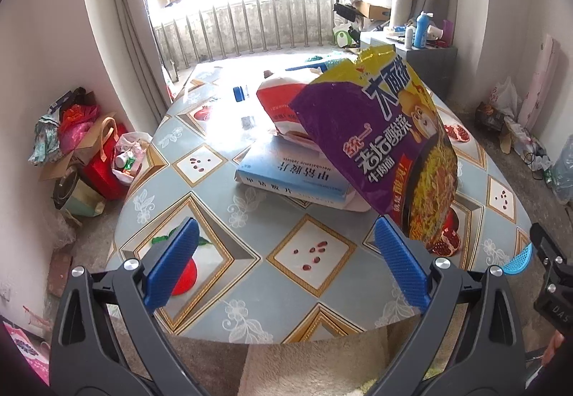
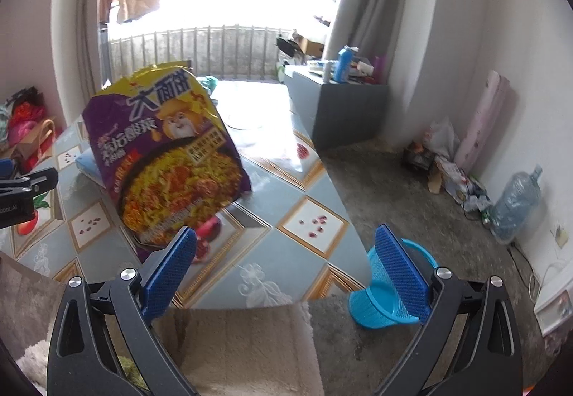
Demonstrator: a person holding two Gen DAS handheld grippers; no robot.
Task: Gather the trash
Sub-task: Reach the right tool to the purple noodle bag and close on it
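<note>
Wrapper: noodle wrapper [image 2: 164, 159] stands tilted, upper-left of our right gripper [image 2: 286, 267].
Bin: blue basket [image 2: 386, 303] lower-right, on the floor.
Jaws: both our pairs open, empty; left gripper [image 1: 286, 263] farther.

The purple and yellow noodle packet [image 1: 390, 145] carries large Chinese print: "大面饼", "统一", "老坛酸菜" and "牛肉面". The blue and white box [image 1: 293, 177] under it reads "甲钴胺片" and "Mecobalamin Tablets". The black clamp [image 1: 553, 292] shows "DAS".

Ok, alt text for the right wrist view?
A purple-and-yellow noodle wrapper tilts above the patterned table, just past the left finger of the open right tool. A blue mesh basket sits on the floor beside the table, partly behind the right finger.
</note>
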